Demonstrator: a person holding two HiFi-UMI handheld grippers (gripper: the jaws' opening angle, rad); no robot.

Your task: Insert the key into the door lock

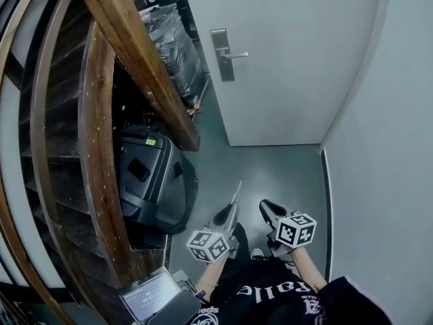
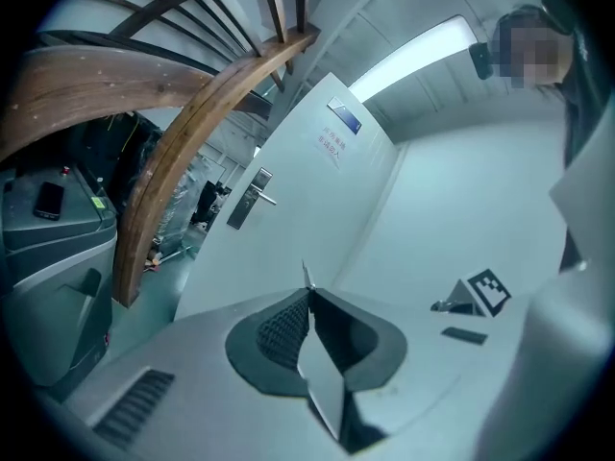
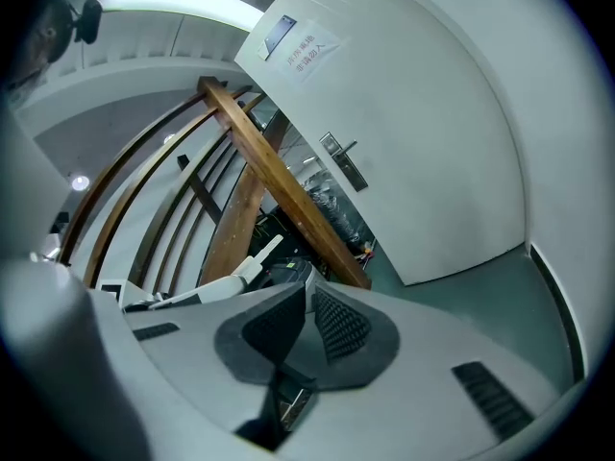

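The white door (image 1: 291, 59) stands ahead with its metal lock plate (image 1: 221, 56) and lever handle (image 1: 237, 55); the plate also shows in the left gripper view (image 2: 246, 200) and the right gripper view (image 3: 343, 164). My left gripper (image 1: 231, 207) is held low, well short of the door, shut on a thin metal key (image 2: 320, 373) whose tip (image 1: 237, 189) sticks out past the jaws toward the door. Beside it on the right, my right gripper (image 1: 265, 207) is shut with nothing between its pads (image 3: 336, 325). The left gripper (image 3: 231, 281) shows at the left of the right gripper view.
A curved wooden stair railing (image 1: 135, 53) runs along the left. Under it sit a black bin-like case (image 1: 152, 178) and plastic-wrapped goods (image 1: 172, 42). A laptop (image 1: 149, 296) lies near my feet. A grey wall (image 1: 385, 147) closes the right side of the narrow floor.
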